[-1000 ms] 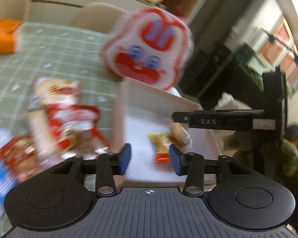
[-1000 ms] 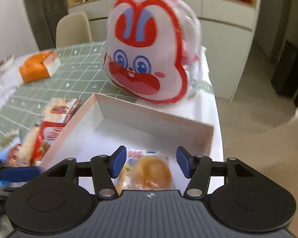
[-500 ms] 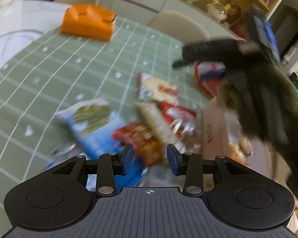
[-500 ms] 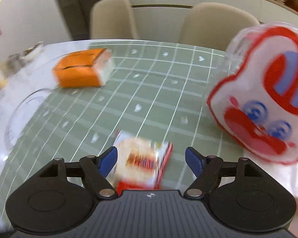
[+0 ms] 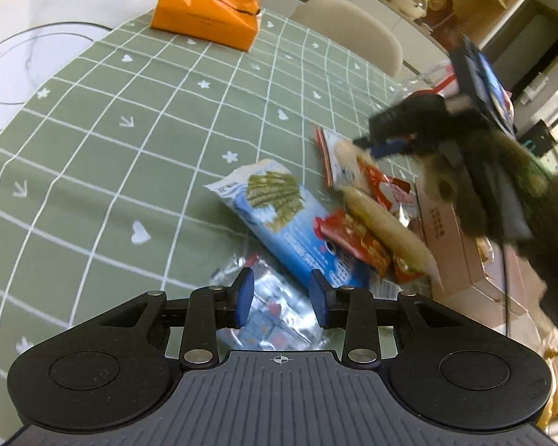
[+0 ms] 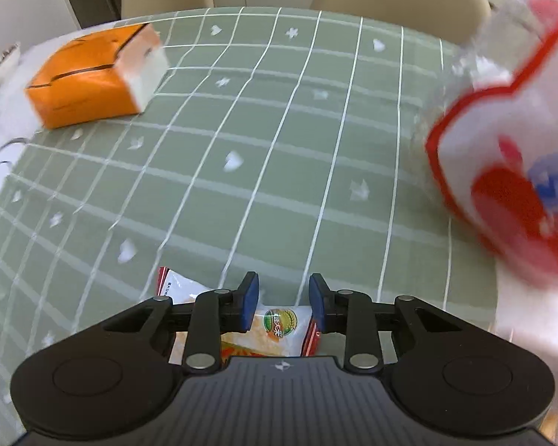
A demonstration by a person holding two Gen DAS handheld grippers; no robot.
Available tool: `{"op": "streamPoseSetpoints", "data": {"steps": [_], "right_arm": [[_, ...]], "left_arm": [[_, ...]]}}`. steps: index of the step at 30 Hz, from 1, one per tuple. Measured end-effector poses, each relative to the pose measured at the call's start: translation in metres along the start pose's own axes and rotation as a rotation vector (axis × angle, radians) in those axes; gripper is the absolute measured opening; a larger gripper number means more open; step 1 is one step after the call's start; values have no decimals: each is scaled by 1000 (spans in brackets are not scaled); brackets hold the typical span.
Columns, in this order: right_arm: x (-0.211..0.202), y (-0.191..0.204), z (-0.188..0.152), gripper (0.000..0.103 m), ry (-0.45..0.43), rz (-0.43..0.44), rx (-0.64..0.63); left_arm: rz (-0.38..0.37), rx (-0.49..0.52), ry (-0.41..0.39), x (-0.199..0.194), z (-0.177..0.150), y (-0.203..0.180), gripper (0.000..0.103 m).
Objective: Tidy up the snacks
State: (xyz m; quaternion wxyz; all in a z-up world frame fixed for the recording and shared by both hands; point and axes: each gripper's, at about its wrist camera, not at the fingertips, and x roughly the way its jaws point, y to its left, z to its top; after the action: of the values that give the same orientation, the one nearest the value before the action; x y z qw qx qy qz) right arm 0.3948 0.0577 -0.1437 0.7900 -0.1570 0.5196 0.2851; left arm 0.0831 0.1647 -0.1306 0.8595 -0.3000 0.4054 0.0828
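- Orange folded-top cardboard box (image 5: pixel 208 11) at far left of green grid-pattern tablecloth (image 5: pixel 111 141); clear of the work, no risk noted.
- Left gripper (image 5: pixel 281 303): jaws closing over crinkled silver foil snack packet (image 5: pixel 275 316), which lies flat between the pads; contact not yet seen. Thin foil may be missed or may slip out.
- Blue seaweed-print snack bag (image 5: pixel 279 215) just beside; could be nipped along w/ the foil.
- Right gripper (image 6: pixel 284 303): log gives it fully closed, yet a gap shows betw. the pads over white-and-red rice-cracker packet (image 6: pixel 279 330). Hold unconfirmed; pkt may drop en route to pink cardboard box (image 5: pixel 454 245).
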Motion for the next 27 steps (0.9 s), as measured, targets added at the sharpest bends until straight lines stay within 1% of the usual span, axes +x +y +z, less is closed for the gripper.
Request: {"op": "streamPoseSetpoints", "data": {"steps": [4,6,14,18,20,22,23,24,26,27], "right_arm": [[-13,2,-31,29,48,48,64],[-21,4,-47,29,50,73,96],[-59,16,-114,29,73,176,210],[-79,13,-146,27,58,197,260],[-95,10,-164,27,38,202,269],[-116,3,-181,30,-1,224,279],[-129,-3,-190,34,-29,211,278],[-142,-10,-198,44,-60,193,274],[-163,-27,-213,57,-110,140,267],[-170,-36,-218,58,-115,120,273]], "left_arm": [[-41,24,22,5,7,4,37],[-62,34,31,9,12,5,37],[-85,25,-5,18,30,4,38],[-84,27,-20,19,34,-5,38],[-89,57,-8,19,32,-12,39],[-103,98,19,20,28,-18,39],[-103,118,34,20,25,-21,39],[-101,132,45,20,22,-24,39],[-93,158,66,19,15,-29,39],[-87,166,69,17,12,-31,39]]}}
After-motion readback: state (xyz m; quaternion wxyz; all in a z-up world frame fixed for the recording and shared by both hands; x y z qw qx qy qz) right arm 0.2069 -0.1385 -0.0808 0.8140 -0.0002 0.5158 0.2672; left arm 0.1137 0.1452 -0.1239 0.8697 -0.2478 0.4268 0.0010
